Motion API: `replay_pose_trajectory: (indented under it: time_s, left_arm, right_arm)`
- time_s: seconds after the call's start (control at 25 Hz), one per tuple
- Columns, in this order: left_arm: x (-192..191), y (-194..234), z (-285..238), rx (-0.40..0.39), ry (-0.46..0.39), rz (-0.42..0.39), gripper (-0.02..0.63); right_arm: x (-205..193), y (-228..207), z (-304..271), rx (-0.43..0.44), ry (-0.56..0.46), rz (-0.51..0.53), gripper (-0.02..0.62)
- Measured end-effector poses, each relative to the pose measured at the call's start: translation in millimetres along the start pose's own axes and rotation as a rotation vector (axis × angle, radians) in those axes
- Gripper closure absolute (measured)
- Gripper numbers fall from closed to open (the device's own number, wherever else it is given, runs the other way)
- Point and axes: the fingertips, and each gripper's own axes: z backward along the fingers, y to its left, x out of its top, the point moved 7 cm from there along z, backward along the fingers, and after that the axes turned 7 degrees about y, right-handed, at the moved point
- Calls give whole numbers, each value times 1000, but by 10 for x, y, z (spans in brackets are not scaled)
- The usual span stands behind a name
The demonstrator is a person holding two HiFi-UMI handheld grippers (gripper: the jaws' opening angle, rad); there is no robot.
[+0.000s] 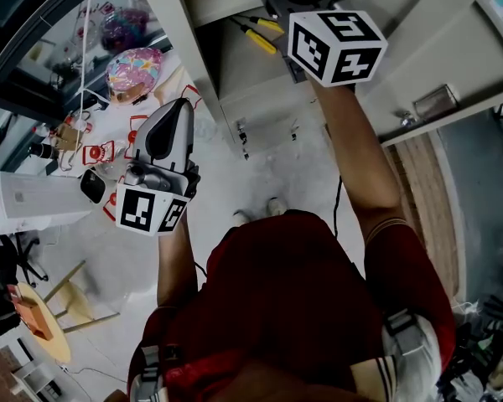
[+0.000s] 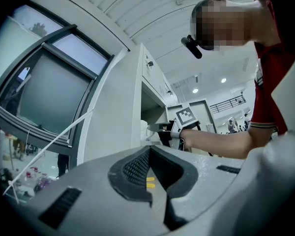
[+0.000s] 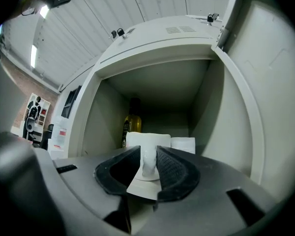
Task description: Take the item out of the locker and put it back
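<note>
Room first: pale floor (image 1: 260, 182) below me. A cluttered white worktop (image 1: 109, 132) runs along the left, with a wooden stool (image 1: 46, 316) further along that side. A ribbed white ceiling (image 3: 113, 18) is overhead and a big window (image 2: 44, 97) sits beyond the left side. The white locker (image 1: 260, 90) stands dead ahead with its door (image 3: 265, 82) swung open to the right. Yellow-handled pliers (image 1: 260, 33) lie on a lower shelf. In the upper compartment, a white mug (image 3: 147, 142) stands at the front edge of the compartment floor, about mid-width, with its handle turned toward me. A dark bottle (image 3: 132, 124) of yellowish liquid stands in the back left corner. A second white item (image 3: 183, 144) sits just right of the mug; I can't make out what it is. My right arm is stretched straight forward, forearm bare below a red sleeve. The right gripper (image 3: 148, 150) is held roughly level at the compartment mouth. Its jaws stand narrowly apart with the mug's handle between them. The pads sit just beside the handle on either side, and I read no squeeze, so the mug rests on the shelf under its own weight. My left arm is bent and held out left of the locker's side wall. The left gripper (image 2: 148, 151) is tipped slightly upward, its jaws together and nothing between them.
</note>
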Motion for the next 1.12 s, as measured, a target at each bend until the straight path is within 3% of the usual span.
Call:
replay_pose_trajectory:
  time_s: [0.52, 1.12]
  left_arm:
    - [73, -40, 23, -25, -19, -4, 598]
    - [145, -261, -27, -68, -43, -6, 598]
  right_arm:
    - [29, 246, 520, -30, -38, 99, 485]
    - [-308, 614, 1199, 37, -88, 50, 532]
